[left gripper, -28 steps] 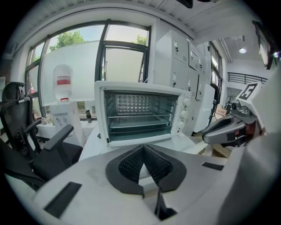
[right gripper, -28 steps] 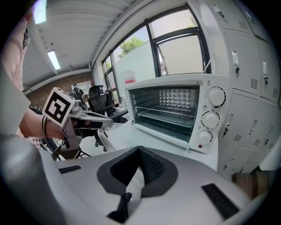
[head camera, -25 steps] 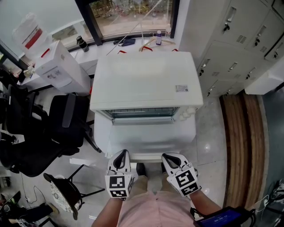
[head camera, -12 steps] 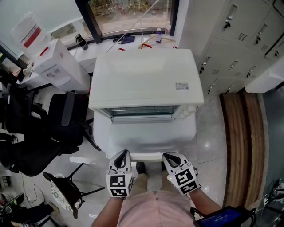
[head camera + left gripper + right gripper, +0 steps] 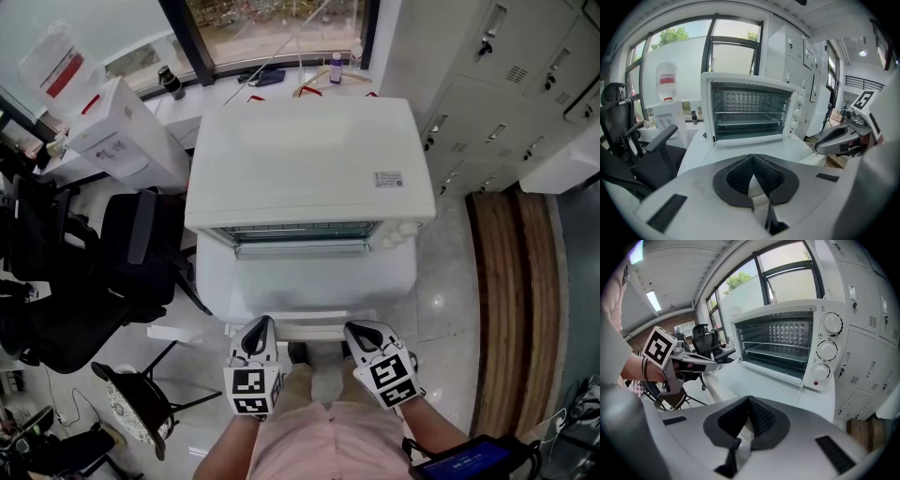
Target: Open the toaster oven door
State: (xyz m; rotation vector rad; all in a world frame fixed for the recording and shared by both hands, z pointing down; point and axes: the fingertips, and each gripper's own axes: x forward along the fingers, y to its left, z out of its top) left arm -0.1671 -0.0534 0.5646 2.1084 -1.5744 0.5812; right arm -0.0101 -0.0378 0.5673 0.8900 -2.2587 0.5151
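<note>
Jaws: left gripper (image 5: pixel 753 159) clenched pad to pad, nothing in it. Right gripper (image 5: pixel 749 400) same, clenched and empty.

Head view, left to right:
- Black office chair (image 5: pixel 131 258) at 9 o'clock.
- White toaster oven (image 5: pixel 309 169) at centre.
- Grey lockers (image 5: pixel 506 84) at 2 o'clock.

The oven's door (image 5: pixel 305 281) is already dropped open and lies flat toward the person. That leaves the cavity and wire rack (image 5: pixel 747 119) exposed.

Both grippers sit at 6 o'clock by the door's front edge, one at each end of the door handle (image 5: pixel 302 330): left at its left end, right at its right end. Can't tell if either touches it.

Left gripper view: oven at 12 o'clock, right gripper at 3 o'clock.

Right gripper view: left gripper at 9 o'clock, oven at 1 o'clock. Three knobs (image 5: pixel 828 350) are stacked down its right panel.
</note>
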